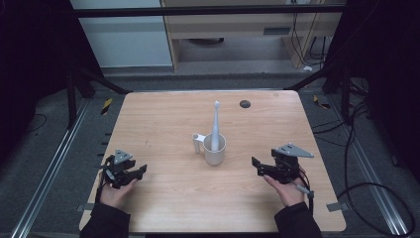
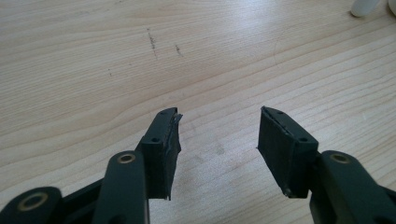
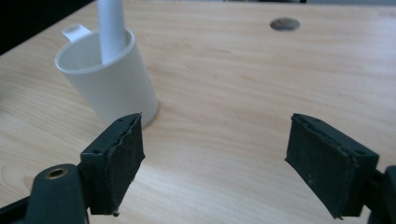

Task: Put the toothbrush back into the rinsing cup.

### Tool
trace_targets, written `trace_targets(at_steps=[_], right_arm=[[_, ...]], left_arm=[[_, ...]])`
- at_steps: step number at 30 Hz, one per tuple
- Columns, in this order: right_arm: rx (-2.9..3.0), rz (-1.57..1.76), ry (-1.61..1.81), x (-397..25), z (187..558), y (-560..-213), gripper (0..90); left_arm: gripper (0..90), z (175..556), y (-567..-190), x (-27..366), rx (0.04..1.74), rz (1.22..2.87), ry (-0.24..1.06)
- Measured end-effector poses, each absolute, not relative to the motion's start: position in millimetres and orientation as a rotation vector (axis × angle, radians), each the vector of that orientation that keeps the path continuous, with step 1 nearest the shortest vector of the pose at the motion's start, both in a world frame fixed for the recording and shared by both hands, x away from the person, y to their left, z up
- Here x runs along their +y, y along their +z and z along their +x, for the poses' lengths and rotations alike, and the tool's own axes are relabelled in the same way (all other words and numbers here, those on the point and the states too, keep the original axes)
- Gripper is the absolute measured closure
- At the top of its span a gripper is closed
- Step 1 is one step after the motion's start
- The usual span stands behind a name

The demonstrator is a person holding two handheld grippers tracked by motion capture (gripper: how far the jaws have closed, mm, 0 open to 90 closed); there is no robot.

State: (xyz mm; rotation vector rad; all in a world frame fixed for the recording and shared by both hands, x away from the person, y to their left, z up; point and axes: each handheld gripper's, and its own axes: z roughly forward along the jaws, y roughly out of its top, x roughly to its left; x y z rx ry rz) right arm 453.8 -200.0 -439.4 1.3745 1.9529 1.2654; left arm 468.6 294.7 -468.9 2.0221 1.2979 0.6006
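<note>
both hands rest low on the table [image 1: 163,198]; left gripper [image 2: 218,128] jaws apart over bare wood, right gripper [image 3: 212,140] jaws apart, white cup [image 3: 109,86] holding a toothbrush [image 3: 111,28] just beyond its left jaw.

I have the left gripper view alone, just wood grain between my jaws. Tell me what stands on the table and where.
Observer: A white cup stands mid-table with a white toothbrush upright in it.
Operator: Give me the right claw's state.
Observer: The right claw is open, holding nothing, with the cup close ahead near one jaw.
Operator: Report anything beside the cup.
Observer: A small white cap-like piece stands at its left, touching or nearly so.
</note>
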Motion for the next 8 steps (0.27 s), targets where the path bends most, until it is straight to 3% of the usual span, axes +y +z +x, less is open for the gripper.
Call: trace_targets(at_steps=[8], right_arm=[[1.963,1.404,1.152,-224.7,446.6,-457.8,16.3]], left_arm=[[41.8,469.2,-470.4,296.1,1.288,2.027,0.601]])
